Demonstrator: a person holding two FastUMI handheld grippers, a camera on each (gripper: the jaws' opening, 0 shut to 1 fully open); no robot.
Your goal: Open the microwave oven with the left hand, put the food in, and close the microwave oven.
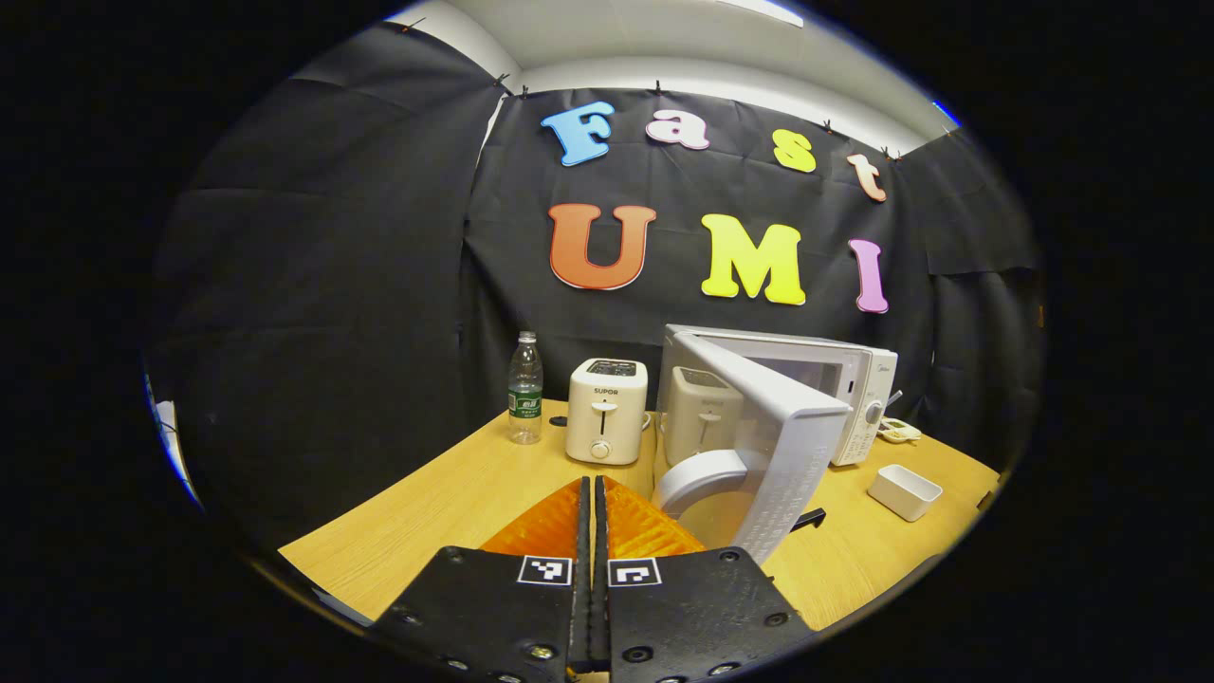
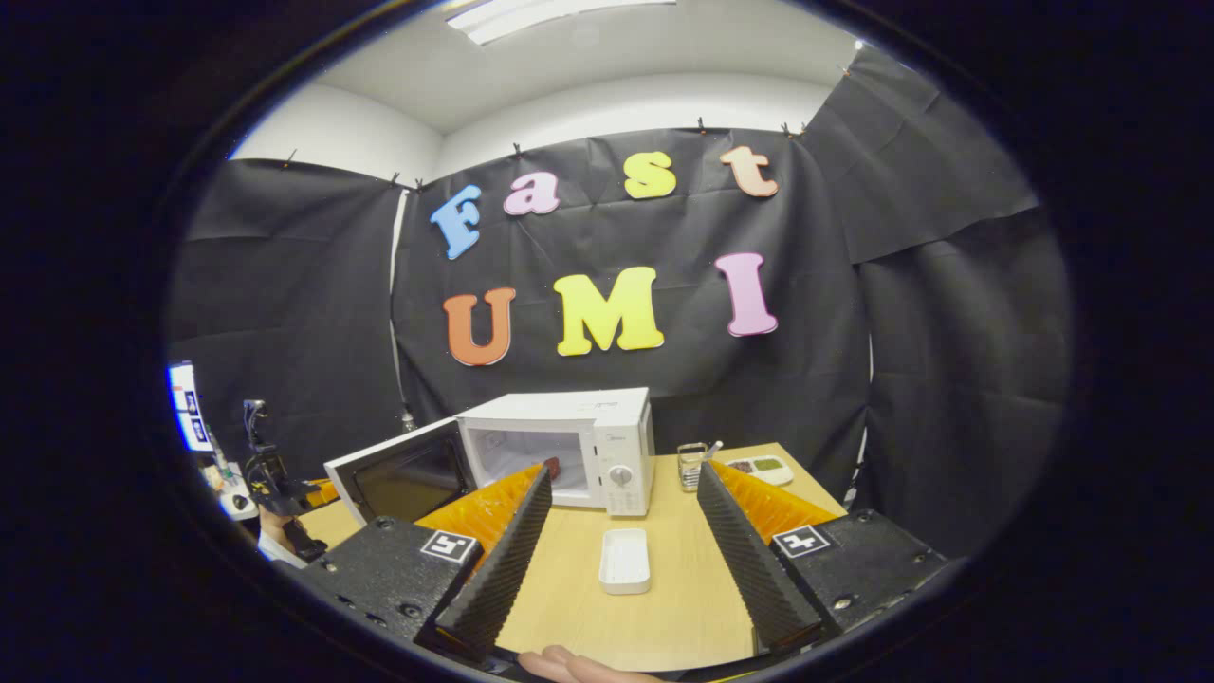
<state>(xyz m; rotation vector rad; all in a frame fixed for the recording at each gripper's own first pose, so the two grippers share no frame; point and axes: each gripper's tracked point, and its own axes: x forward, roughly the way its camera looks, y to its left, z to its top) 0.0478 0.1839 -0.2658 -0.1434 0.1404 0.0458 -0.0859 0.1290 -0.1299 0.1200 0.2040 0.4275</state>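
One wooden worktop (image 2: 664, 607) carries everything. The largest thing on it is one white microwave oven (image 2: 569, 446), standing toward the far edge with its back to the booth wall. Its one door (image 1: 759, 436) hangs open, swung out on the hinge side toward the near edge, so the lit white cavity is exposed. In the right gripper view a small dark piece of food (image 2: 552, 467) lies inside that cavity, close to the control-panel side; its kind is too small to tell.

Next in size is one cream toaster (image 1: 607, 410), just beside the microwave oven on its door side, along the far edge. One clear water bottle (image 1: 524, 387) with a green label stands upright beyond the toaster, nearer the far corner. One shallow white tray (image 2: 625, 560) lies on the bare worktop in front of the control panel, apart from the oven. One small glass (image 2: 693, 463) stands beside the oven's other flank, and one flat white device (image 2: 761, 467) lies near the far corner past it.

There are two grippers. The left gripper (image 1: 592, 493) hangs over the near edge beside the open door, its jaws pressed together with nothing between them. The right gripper (image 2: 624, 493) points at the oven, jaws spread wide and empty, the tray lying between them in its view.
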